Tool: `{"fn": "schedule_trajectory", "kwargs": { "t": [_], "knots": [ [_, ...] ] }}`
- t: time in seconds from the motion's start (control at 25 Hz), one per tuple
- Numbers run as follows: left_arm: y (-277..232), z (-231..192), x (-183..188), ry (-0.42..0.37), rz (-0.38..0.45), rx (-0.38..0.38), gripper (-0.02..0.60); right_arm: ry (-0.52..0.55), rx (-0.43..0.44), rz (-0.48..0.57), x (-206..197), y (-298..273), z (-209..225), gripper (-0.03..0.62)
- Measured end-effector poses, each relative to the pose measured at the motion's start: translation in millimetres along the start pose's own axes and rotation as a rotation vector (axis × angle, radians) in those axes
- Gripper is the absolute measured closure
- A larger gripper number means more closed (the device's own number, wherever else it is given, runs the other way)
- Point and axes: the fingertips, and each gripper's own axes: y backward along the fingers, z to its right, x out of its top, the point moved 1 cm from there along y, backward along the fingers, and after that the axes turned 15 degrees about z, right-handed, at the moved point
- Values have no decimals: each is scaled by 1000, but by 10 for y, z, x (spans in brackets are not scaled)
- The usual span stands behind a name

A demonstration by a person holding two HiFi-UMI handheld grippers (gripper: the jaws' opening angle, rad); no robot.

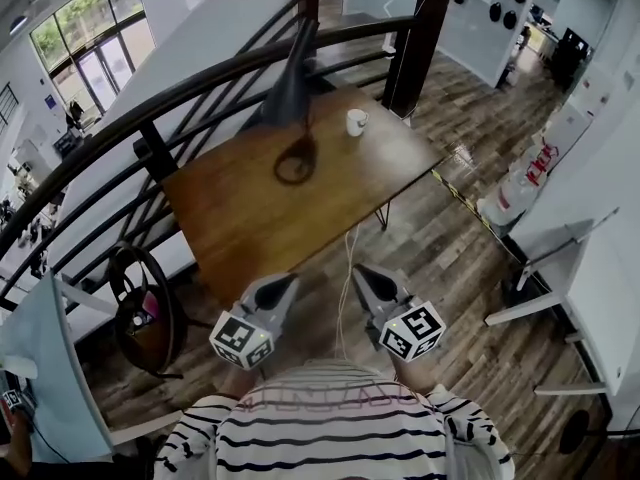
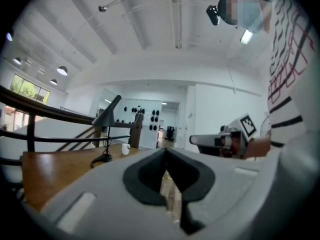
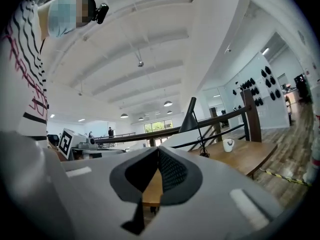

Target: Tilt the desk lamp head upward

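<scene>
The desk lamp [image 1: 292,93] stands at the far side of the wooden table [image 1: 250,223], close to the dark railing [image 1: 120,128], with a white cup [image 1: 356,121] just beside it to the right. The left gripper [image 1: 283,284] and the right gripper [image 1: 370,276] are held side by side at the table's near edge, close to the person's body and well apart from the lamp. Both point level toward it with jaws pressed together on nothing.

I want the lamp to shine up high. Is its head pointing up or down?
Down. The lamp head is a dark cone, and its wide end faces the table.
</scene>
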Motion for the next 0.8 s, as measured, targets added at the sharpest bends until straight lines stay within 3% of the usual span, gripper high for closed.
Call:
{"fn": "schedule_trajectory", "kwargs": {
  "t": [0.4,0.52,0.8],
  "knots": [
    [-394,-181,-151,23,-9,-39,580,-35,-71,8,37,-176,497,591],
    [-524,-326,-188,15,-21,-15,580,-41,-53,1,15,-320,645,589],
    [-1347,-569,-260,10,-18,45,557,-50,15,-38,130,-597,1381,580]
  ]
}}
